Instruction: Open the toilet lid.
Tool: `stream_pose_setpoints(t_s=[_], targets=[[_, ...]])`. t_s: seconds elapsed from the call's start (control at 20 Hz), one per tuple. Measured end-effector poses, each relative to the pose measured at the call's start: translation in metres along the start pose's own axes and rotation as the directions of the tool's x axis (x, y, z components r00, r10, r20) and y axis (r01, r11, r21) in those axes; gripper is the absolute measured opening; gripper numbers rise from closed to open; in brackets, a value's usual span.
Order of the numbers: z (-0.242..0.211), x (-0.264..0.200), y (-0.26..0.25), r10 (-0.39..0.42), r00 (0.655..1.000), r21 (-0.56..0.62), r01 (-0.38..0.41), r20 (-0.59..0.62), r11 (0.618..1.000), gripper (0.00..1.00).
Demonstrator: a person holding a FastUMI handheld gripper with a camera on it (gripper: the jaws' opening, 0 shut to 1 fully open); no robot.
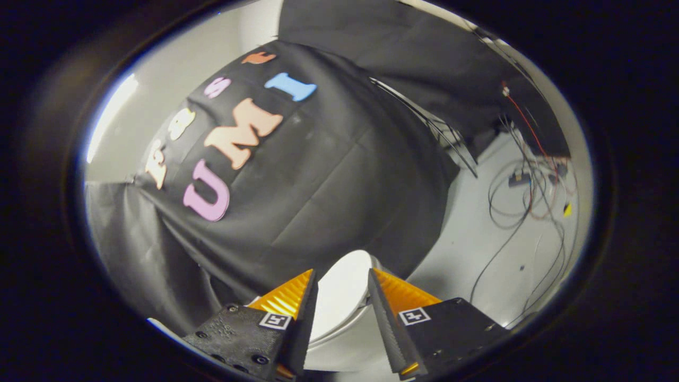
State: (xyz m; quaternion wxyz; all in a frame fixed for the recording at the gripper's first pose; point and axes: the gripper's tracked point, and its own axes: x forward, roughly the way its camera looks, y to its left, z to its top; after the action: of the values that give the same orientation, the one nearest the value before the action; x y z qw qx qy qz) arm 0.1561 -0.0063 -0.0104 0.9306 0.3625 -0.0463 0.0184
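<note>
Gripper view: my gripper [342,281] has its fingers apart, nothing clamped. Toilet lid [342,297] sits between and just beyond them, not touched. Black cloth wall [329,180] stands behind the lid; loose cables [522,207] lie on the floor [467,239] beside the lid.

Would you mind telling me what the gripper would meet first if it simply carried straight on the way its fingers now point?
Most likely the white toilet lid: it lies between and just ahead of the open gripper, whose fingers hold nothing. Beyond the lid hangs the black cloth wall. Depth is hard to judge here.
</note>
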Motion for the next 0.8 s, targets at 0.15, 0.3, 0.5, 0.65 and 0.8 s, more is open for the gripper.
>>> stream_pose_setpoints(t_s=[0.15,0.3,0.5,0.65,0.8], targets=[[-0.032,0.042,-0.033,-0.047,0.998,0.147,0.052,-0.034,0.988,0.59],[-0.048,0.072,-0.052,-0.064,0.997,0.276,0.076,-0.049,0.958,0.59],[-0.074,0.109,-0.068,-0.063,0.99,0.36,0.106,-0.127,0.927,0.58],[-0.081,0.129,-0.073,-0.049,0.987,0.398,0.106,-0.152,0.911,0.54],[-0.075,0.145,-0.073,0.002,0.994,0.464,0.051,-0.112,0.884,0.43]])
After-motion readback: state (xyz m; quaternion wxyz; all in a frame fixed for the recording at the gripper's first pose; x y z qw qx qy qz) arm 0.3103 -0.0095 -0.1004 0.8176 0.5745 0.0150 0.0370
